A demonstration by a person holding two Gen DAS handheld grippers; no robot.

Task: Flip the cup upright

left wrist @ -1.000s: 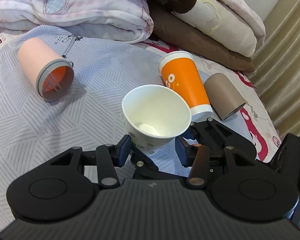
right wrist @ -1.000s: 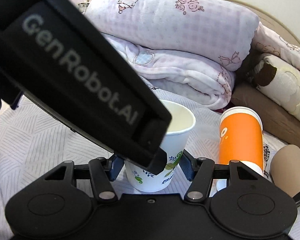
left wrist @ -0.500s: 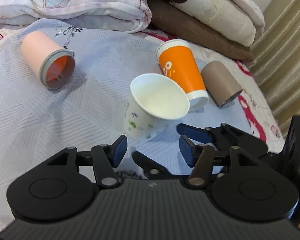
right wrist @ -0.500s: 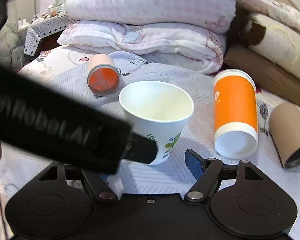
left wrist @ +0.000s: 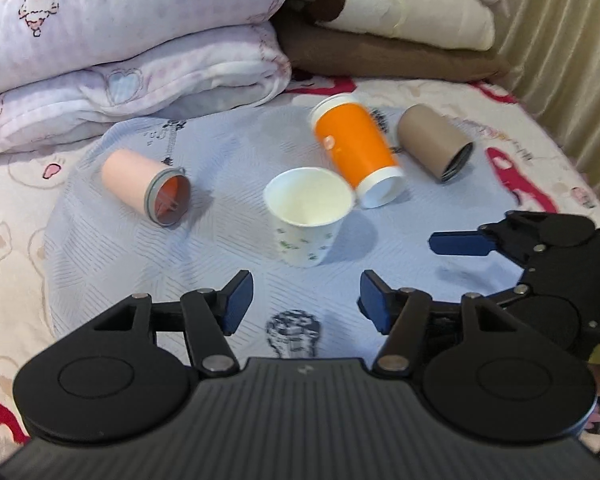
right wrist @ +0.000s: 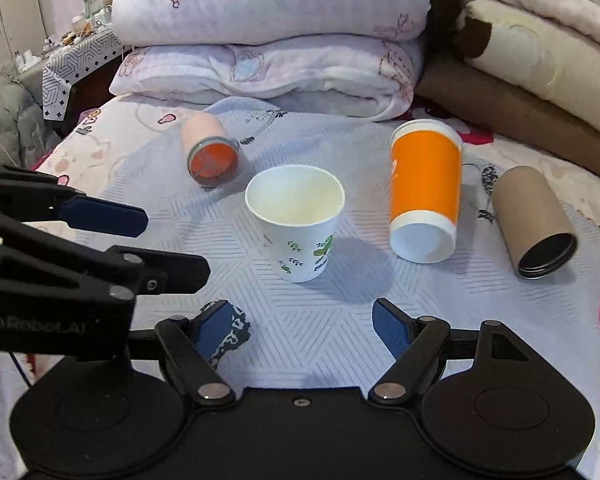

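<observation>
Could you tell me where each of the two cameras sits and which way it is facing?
Left wrist view: sits on the left hand-held gripper, looking forward over the bed at the upright white cup; its own open fingers show below, and the right hand-held gripper enters at right.
Right wrist view: sits on the right hand-held gripper, facing the same cup and the pillows; its own open fingers show, and the left hand-held gripper enters at left.
Both views share the white cup, orange cup, pink cup and brown cup.

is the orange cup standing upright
No, the orange cup lies on its side on the bed, open mouth toward the camera, beside the upright white cup.
</observation>
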